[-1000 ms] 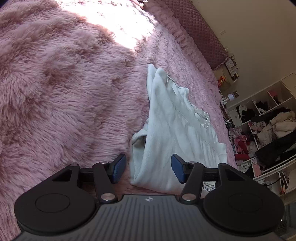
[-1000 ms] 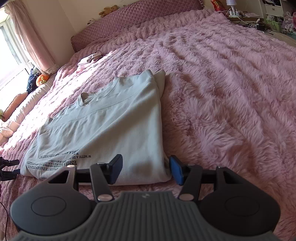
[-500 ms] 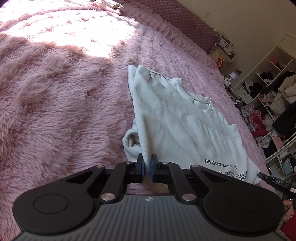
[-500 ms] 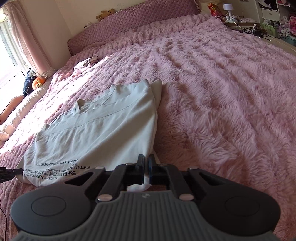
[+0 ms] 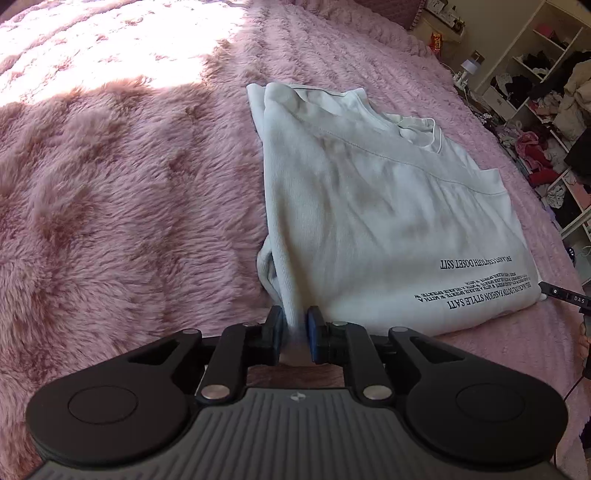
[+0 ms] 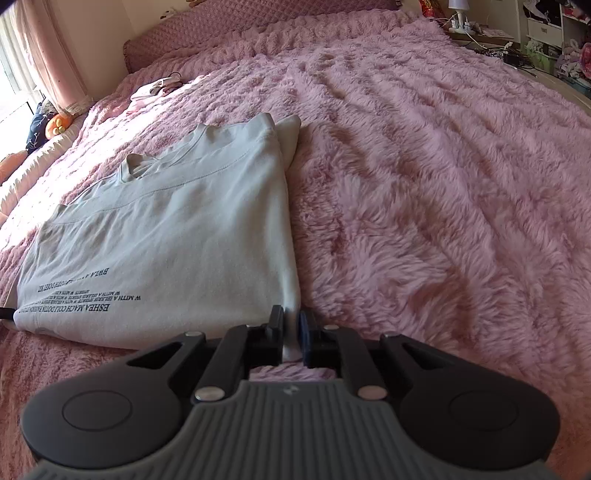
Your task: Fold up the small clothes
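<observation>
A pale white sweatshirt (image 5: 376,206) with black printed text lies on the fluffy pink bedspread (image 5: 110,221), its sleeves folded in. My left gripper (image 5: 295,325) is shut on the hem corner at the sweatshirt's near left side. In the right wrist view the same sweatshirt (image 6: 177,236) lies to the left, and my right gripper (image 6: 291,326) is shut on its near right hem corner. Both pinched corners are lifted slightly off the bedspread (image 6: 424,206).
A quilted pink headboard (image 6: 258,18) runs along the far side. Small pale items (image 6: 155,88) lie near it. Open shelves full of clothes (image 5: 546,96) stand to the right of the bed. A nightstand with a lamp (image 6: 458,11) is at the far right.
Both grippers were open over the hem one second ago. They have closed on the two hem corners and pulled back and up a little, tightening the cloth.
</observation>
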A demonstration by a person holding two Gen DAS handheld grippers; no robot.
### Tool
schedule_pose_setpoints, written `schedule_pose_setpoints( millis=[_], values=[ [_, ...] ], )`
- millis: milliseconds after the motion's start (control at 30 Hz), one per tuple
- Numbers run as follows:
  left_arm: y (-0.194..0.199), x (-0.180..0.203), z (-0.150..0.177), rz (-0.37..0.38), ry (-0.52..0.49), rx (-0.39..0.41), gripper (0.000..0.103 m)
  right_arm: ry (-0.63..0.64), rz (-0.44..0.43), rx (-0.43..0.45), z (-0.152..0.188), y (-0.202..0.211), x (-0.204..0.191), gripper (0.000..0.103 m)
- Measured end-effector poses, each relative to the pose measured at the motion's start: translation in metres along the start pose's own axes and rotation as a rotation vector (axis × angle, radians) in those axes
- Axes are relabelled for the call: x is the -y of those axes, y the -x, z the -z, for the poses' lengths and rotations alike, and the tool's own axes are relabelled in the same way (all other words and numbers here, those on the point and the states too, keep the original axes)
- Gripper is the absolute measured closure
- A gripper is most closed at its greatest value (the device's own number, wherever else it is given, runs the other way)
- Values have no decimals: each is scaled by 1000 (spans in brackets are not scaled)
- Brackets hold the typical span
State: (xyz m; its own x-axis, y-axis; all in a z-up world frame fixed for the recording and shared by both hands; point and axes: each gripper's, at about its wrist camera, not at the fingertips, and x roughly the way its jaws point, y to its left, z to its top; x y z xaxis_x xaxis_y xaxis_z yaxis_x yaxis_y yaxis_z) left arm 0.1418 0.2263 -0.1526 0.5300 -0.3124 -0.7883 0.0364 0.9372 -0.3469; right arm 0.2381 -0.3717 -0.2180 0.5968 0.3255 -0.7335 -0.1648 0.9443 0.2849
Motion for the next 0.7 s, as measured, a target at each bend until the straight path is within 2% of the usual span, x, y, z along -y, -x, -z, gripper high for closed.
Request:
schedule_pose_setpoints(
  millis=[33,100,167,267,433,500,700],
  values=[
    [7,1,-3,-12,-20,13,85,8,-13,3,-2,3,1,76],
    [19,2,-9,-27,-44,40,79,19,-20,40,-10,11,1,70],
    [27,-3,-21,-25,-24,80,72,23,-34,77,-21,14,1,70],
    [26,-8,-41,7,13,167,67,52,-46,137,-45,8,-5,68],
    [-7,-12,-82,47,94,300,61,115,-23,184,-95,-37,-29,68],
    [-19,-13,-94,21,103,317,58,129,-6,185,-110,-56,-37,68],
    [-46,-14,-122,-17,82,289,57,182,55,132,-150,-106,-46,64]
  ],
)
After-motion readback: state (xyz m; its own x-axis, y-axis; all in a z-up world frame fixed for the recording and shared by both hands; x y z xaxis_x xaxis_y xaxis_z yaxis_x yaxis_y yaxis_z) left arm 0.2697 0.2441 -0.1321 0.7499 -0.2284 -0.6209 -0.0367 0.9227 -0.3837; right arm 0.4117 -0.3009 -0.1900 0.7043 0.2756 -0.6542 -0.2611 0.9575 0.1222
